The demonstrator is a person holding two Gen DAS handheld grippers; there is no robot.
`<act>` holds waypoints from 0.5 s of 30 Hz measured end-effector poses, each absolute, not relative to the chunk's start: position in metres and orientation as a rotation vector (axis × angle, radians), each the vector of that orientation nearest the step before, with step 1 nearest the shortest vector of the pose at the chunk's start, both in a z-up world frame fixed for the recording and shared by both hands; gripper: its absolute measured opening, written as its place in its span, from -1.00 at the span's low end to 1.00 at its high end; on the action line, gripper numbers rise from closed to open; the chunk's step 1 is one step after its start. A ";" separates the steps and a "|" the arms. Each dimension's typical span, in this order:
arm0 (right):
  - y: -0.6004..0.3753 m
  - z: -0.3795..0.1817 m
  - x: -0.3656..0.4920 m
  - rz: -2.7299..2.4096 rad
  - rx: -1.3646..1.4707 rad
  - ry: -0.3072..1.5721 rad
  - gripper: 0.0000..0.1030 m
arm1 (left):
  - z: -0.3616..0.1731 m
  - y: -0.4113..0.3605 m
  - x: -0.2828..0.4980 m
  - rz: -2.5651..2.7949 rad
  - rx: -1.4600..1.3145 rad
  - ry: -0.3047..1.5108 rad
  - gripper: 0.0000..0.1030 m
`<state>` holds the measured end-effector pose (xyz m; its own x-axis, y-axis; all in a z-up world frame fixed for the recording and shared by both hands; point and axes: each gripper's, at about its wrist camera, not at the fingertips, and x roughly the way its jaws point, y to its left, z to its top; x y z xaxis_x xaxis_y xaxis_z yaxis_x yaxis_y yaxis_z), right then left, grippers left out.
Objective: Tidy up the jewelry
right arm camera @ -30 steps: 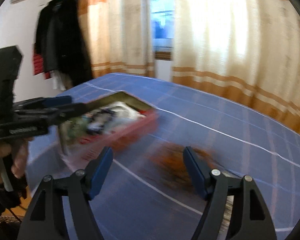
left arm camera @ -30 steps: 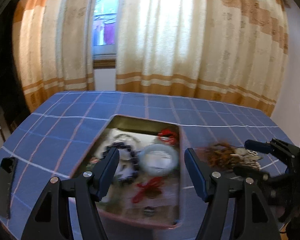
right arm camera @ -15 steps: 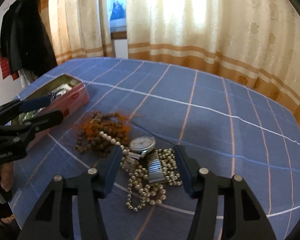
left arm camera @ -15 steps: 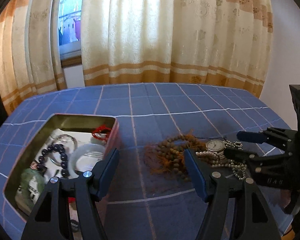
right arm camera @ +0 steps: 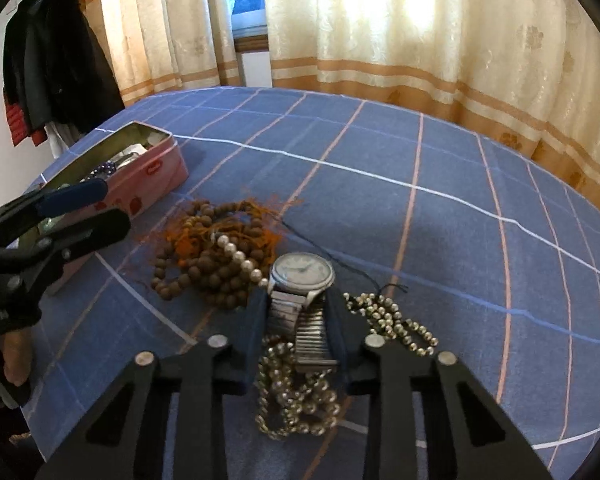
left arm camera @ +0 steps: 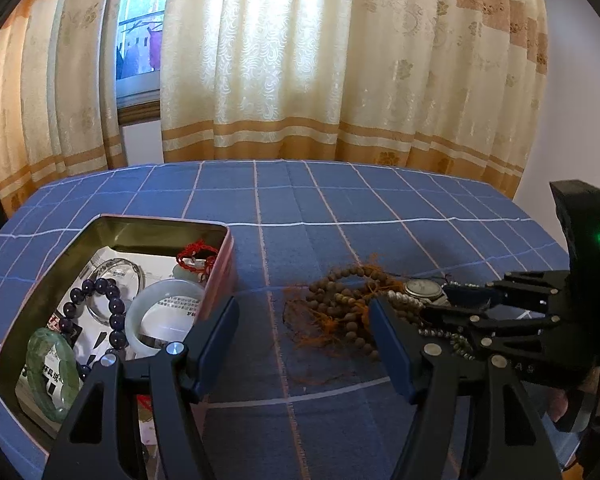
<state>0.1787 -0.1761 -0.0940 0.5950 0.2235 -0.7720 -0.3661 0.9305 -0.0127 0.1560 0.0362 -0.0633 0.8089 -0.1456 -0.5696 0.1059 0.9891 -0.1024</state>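
A silver watch lies on the blue checked tablecloth among pale bead strands. My right gripper straddles the watch's metal band; its jaws are closing and the pads touch the band's sides. A brown wooden bead strand with orange tassels lies just left of the watch. My left gripper hovers open and empty in front of that brown strand. The pink tin at the left holds a green bangle, a white bangle and dark purple beads.
Cream and orange curtains hang behind the table, with a window in the gap. Dark coats hang at the far left in the right wrist view. The table's far part carries only cloth. A hand holds the left gripper.
Both views swung from the tin to the loose jewelry. The right gripper came down over the watch and its fingers narrowed onto the band. The left gripper stayed wide open.
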 end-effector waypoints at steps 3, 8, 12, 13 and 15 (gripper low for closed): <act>-0.175 -0.091 0.174 0.332 -0.184 0.843 -0.40 | -0.064 0.038 0.156 -0.136 -0.082 0.619 0.32; -0.184 -0.082 0.169 0.315 -0.148 0.796 -0.50 | -0.065 0.034 0.157 -0.144 -0.070 0.629 0.32; -0.191 -0.076 0.166 0.312 -0.122 0.763 -0.52 | -0.065 0.034 0.158 -0.146 -0.067 0.634 0.32; -0.192 -0.075 0.165 0.309 -0.117 0.757 -0.54 | -0.065 0.034 0.158 -0.145 -0.067 0.636 0.32; -0.197 -0.073 0.162 0.304 -0.107 0.747 -0.60 | -0.065 0.033 0.159 -0.148 -0.061 0.639 0.32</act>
<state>0.1624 -0.1972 -0.0728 0.6925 0.2340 -0.6824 -0.3097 0.9508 0.0117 0.1589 0.0328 -0.0651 0.7923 -0.1560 -0.5898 0.1187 0.9877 -0.1018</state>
